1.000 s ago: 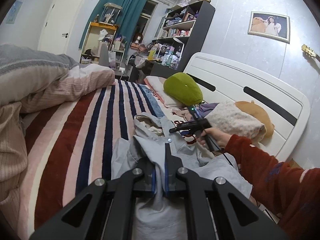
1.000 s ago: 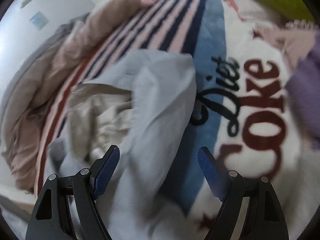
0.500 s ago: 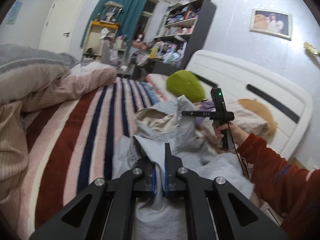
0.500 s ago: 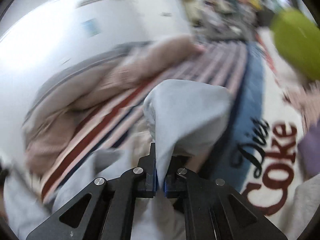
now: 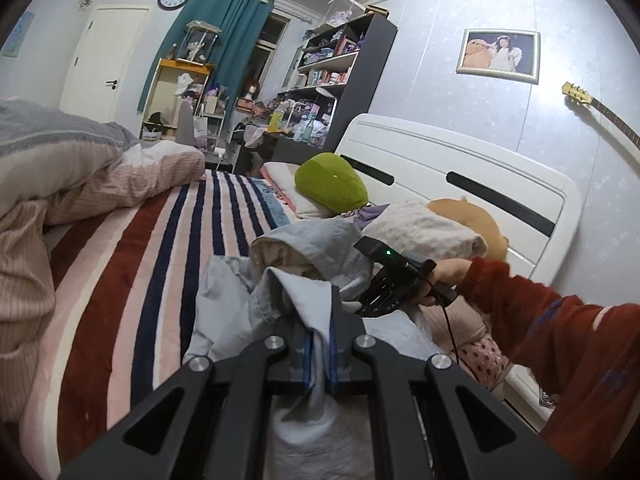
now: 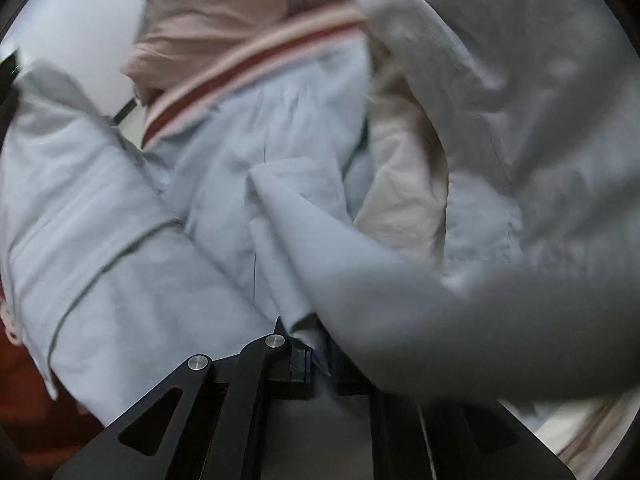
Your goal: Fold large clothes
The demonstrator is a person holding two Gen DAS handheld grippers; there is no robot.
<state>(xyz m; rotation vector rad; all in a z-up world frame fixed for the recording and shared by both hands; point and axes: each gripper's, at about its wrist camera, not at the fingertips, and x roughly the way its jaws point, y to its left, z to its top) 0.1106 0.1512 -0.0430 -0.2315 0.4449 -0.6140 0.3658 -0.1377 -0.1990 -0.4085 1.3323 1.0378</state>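
Observation:
A pale blue-grey jacket (image 5: 304,292) with a cream lining (image 5: 276,248) lies bunched on the striped bed. In the left wrist view, my left gripper (image 5: 320,354) is shut on a fold of its cloth near the bottom middle. My right gripper (image 5: 384,284), held by a hand in a red sleeve (image 5: 560,332), reaches into the jacket from the right with its tips buried in fabric. In the right wrist view, the right gripper (image 6: 318,360) pinches a fold of the jacket (image 6: 288,208); its jaws are opening slightly, with the cloth still pressed between the pads. The view is blurred.
A striped blanket (image 5: 132,280) covers the bed, and a heaped duvet (image 5: 80,176) lies at the left. A green cushion (image 5: 332,184), folded cream and purple items (image 5: 420,228) and a white headboard (image 5: 460,168) stand at the right. Shelves fill the far wall.
The right gripper closed on a fold of the jacket, lifted it, then swung down and towards the left gripper, rolling over. The left gripper kept its hold and shifted a little.

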